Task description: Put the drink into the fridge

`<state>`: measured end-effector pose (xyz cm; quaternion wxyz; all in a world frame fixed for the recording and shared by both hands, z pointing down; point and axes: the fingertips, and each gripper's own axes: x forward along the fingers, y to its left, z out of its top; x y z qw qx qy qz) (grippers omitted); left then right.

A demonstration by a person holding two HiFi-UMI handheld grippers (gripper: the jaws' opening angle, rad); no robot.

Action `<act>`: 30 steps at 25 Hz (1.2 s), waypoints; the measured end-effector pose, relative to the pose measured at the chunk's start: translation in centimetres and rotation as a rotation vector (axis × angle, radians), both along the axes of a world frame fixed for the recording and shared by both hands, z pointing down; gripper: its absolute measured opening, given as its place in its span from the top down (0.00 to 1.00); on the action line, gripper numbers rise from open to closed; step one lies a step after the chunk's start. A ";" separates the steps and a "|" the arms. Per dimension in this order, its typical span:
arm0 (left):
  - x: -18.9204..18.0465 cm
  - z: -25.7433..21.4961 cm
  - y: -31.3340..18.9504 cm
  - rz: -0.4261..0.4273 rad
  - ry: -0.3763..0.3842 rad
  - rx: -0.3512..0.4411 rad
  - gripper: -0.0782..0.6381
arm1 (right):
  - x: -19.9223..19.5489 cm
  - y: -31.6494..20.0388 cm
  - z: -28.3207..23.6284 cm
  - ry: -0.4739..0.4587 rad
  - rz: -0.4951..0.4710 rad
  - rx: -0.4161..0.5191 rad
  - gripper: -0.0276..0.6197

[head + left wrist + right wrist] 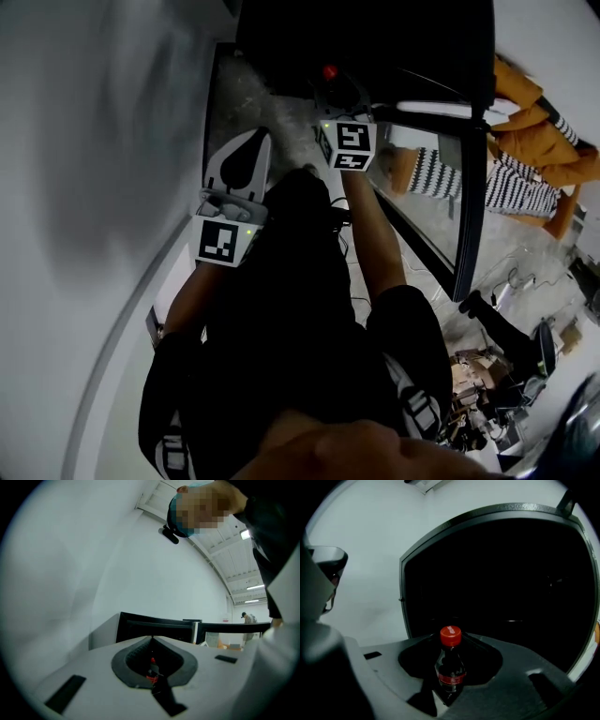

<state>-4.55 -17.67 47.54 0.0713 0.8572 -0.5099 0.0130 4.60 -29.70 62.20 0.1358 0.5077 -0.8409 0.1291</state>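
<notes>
White walls frame the open fridge, its inside dark and unreadable. Just short of that opening, the drink, a small bottle of dark cola with a red cap, stands upright between the jaws of the right gripper, which are closed partway onto its body near the label. It likely handles as light and stiff but smooth and round, so a hold on the body below the shoulder seems safest against swivelling. The right forearm reaches forward towards the fridge. The left gripper hangs back beside it, tips together, holding nothing.
</notes>
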 end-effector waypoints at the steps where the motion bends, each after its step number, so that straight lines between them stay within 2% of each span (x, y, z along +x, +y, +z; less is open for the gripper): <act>1: -0.1 0.3 0.0 -0.003 0.002 0.003 0.88 | -0.2 -0.3 0.3 0.000 0.000 0.000 0.76; 11: -1.0 3.2 -1.3 -0.020 0.013 0.027 0.88 | -1.4 -4.0 3.1 -0.019 0.015 0.044 0.76; 30: -3.3 6.9 -4.2 -0.016 0.022 0.020 0.88 | -3.7 -7.9 8.3 -0.001 0.032 0.023 0.76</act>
